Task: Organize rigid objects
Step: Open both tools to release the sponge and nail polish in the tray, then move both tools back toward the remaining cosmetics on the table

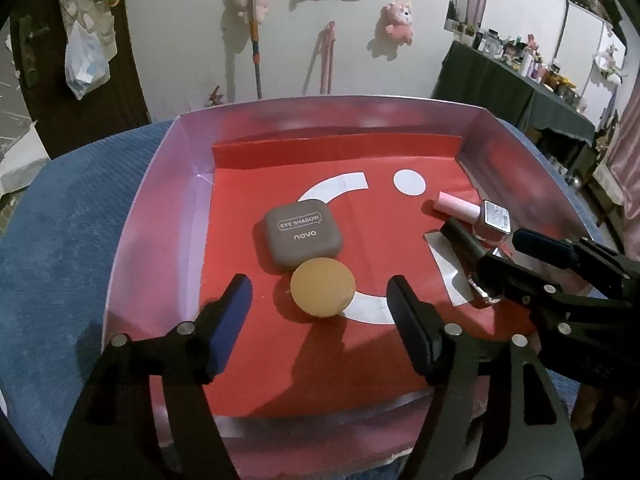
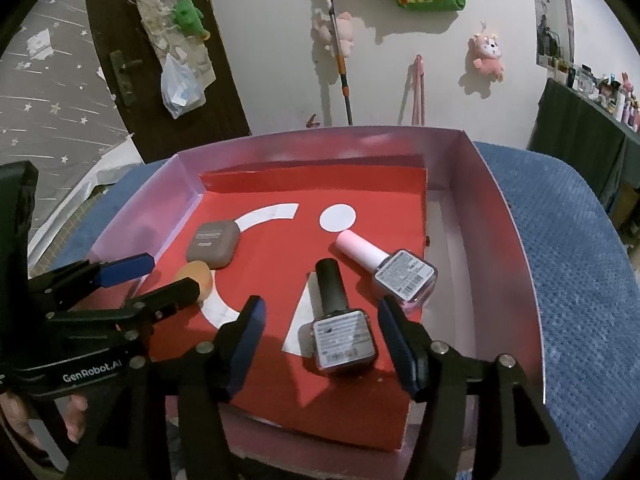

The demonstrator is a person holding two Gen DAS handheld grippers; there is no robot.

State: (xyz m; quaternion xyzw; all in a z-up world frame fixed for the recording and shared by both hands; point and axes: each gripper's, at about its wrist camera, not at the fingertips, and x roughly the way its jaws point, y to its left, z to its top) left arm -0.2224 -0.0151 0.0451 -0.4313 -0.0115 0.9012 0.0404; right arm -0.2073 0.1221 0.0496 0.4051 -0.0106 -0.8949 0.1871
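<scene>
A shallow pink box (image 1: 160, 200) (image 2: 504, 216) lined with red paper holds four things. A grey eye shadow case (image 1: 303, 233) (image 2: 213, 243) lies left of centre, with an orange round puff (image 1: 322, 287) (image 2: 198, 274) touching its near side. A black-capped nail polish bottle (image 2: 340, 320) and a pink-capped one (image 2: 384, 266) (image 1: 474, 212) lie at the right. My left gripper (image 1: 320, 320) is open and empty, just short of the puff. My right gripper (image 2: 320, 344) is open, its fingers either side of the black-capped bottle's base.
The box sits on a blue textured cloth (image 1: 60, 248) (image 2: 580, 260). A white wall with hanging plush toys and a mop handle (image 1: 254, 32) stands behind. A dark door is at the left, and a cluttered shelf (image 1: 532, 68) at the right.
</scene>
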